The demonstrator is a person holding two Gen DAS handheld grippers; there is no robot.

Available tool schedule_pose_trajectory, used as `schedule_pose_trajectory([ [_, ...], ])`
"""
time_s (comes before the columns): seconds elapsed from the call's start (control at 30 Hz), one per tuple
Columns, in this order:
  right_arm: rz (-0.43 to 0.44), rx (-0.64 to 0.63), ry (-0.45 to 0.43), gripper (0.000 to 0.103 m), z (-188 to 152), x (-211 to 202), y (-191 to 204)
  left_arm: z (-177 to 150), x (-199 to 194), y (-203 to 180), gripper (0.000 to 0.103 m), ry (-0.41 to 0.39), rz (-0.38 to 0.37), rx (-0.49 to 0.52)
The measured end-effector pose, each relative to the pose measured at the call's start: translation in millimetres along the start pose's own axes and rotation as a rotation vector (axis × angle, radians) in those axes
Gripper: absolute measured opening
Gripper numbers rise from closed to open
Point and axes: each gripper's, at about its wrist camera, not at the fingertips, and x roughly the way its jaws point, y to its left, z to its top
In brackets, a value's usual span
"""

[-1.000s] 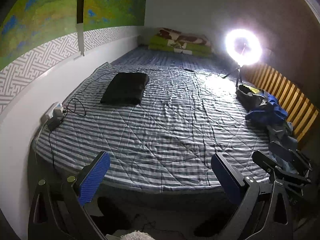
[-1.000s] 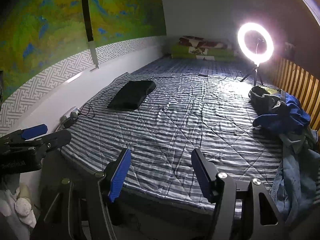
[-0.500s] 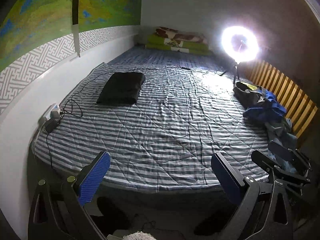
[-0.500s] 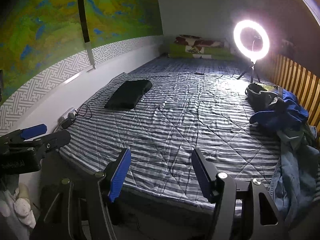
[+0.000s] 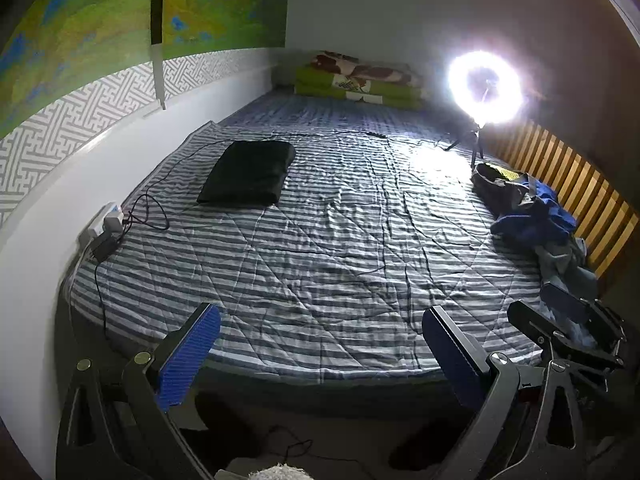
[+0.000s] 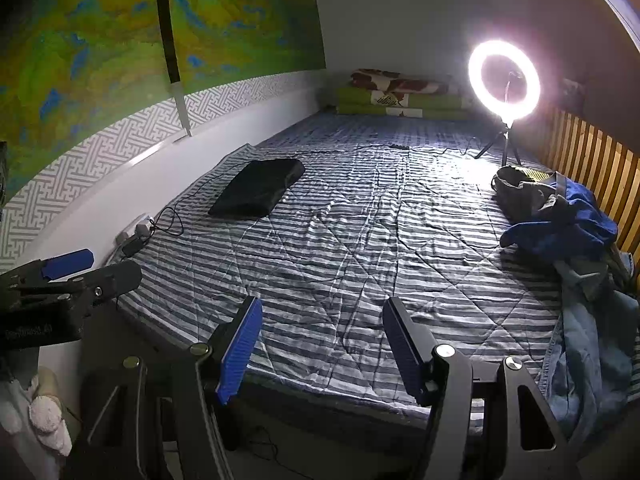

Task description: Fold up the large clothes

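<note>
A folded black garment [image 5: 248,174] [image 6: 258,188] lies on the striped bed [image 5: 328,248] [image 6: 360,240] near the left wall. A pile of unfolded clothes, blue and grey [image 5: 536,216] [image 6: 560,224], sits along the bed's right side, with a denim piece [image 6: 588,344] hanging over the near right corner. My left gripper [image 5: 320,344] is open and empty, held off the foot of the bed. My right gripper [image 6: 320,344] is open and empty too, likewise short of the bed's edge. Each gripper shows at the other view's edge.
A lit ring light on a tripod [image 5: 484,88] [image 6: 504,80] stands on the far right of the bed, its cable running across. A power strip with chargers [image 5: 106,228] [image 6: 136,236] lies at the left edge. Green pillows [image 5: 360,84] rest at the head; wooden slats [image 6: 600,176] line the right.
Both views shifted slightly between frames; the grippers stayed open and empty, and nothing on the bed moved.
</note>
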Motion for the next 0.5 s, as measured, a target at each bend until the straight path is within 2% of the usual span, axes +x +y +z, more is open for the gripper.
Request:
schedule_pose_trajectory([
  [0.5, 0.002, 0.006, 0.002, 0.059, -2.3, 2.6, 0.1, -0.3, 1.7, 5.4, 0.102, -0.002, -0.004, -0.002],
])
